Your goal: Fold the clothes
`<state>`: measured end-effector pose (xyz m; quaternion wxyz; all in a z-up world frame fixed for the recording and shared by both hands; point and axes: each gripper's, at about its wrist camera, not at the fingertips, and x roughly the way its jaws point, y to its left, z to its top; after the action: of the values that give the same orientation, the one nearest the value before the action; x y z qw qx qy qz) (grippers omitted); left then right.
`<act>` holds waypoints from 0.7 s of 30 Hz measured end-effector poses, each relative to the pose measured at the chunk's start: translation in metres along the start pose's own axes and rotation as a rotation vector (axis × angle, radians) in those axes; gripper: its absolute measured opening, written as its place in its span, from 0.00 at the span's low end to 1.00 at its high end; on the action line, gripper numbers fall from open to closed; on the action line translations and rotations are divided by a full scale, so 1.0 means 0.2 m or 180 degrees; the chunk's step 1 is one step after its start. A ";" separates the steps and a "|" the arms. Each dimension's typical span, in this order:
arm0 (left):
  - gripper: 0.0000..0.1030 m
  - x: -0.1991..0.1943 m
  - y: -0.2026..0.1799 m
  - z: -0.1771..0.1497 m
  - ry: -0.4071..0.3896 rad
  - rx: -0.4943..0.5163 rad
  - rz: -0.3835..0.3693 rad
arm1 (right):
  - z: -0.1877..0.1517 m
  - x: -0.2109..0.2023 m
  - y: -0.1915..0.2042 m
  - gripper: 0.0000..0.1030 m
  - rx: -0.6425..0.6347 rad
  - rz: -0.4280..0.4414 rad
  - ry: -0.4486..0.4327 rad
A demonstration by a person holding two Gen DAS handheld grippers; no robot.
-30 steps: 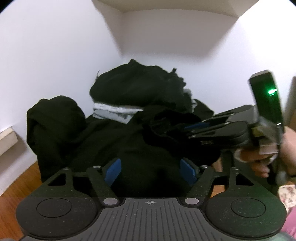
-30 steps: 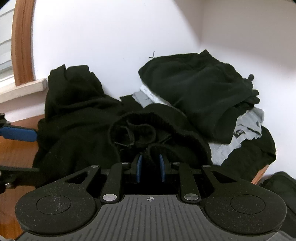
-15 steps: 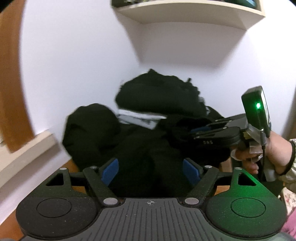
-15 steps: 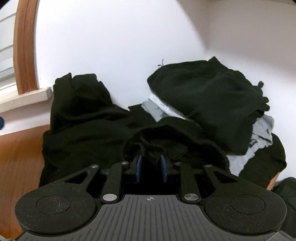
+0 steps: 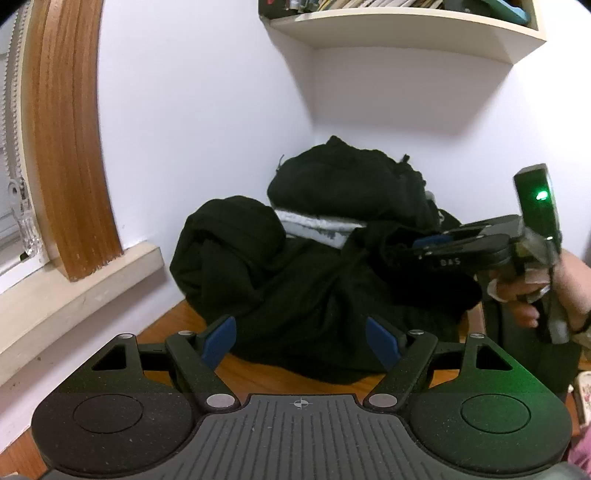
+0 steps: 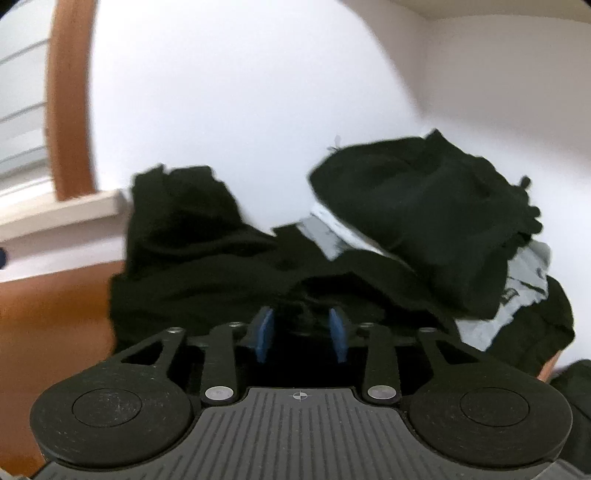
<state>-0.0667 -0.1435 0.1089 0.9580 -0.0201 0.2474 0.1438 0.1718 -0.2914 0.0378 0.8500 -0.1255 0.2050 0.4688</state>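
Note:
A crumpled black garment lies on the wooden surface in a wall corner. My left gripper hovers open in front of its near edge, with nothing between the blue pads. My right gripper, held by a person's hand, reaches in from the right onto the garment's raised fold. In the right wrist view the right gripper has its jaws opening. A bunch of the black garment sits loosely between its pads.
A stack of folded clothes, black over grey, stands against the back wall. A wooden window frame and pale sill run along the left. A shelf hangs overhead.
The left gripper has drawn back from the pile, which now looks smaller and farther. The right gripper's pads have spread apart from the fabric fold they pinched, and the fold has sunk.

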 end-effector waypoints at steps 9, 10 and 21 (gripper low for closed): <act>0.81 -0.10 0.04 -0.03 -0.0024 0.0004 0.0093 | -0.09 0.13 0.10 0.39 -0.0169 0.0074 0.0498; 0.81 -0.12 0.05 -0.04 -0.0022 -0.0005 0.0105 | -0.10 0.13 0.10 0.35 -0.0131 0.0106 0.0494; 0.83 -0.22 0.14 -0.13 0.0006 -0.0139 0.0205 | 0.12 -0.11 0.35 0.07 0.0036 0.0938 0.0126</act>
<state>-0.1247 -0.1321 0.1078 0.9520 -0.0333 0.2456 0.1799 0.1069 -0.2606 0.0685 0.7684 -0.0984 0.2406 0.5848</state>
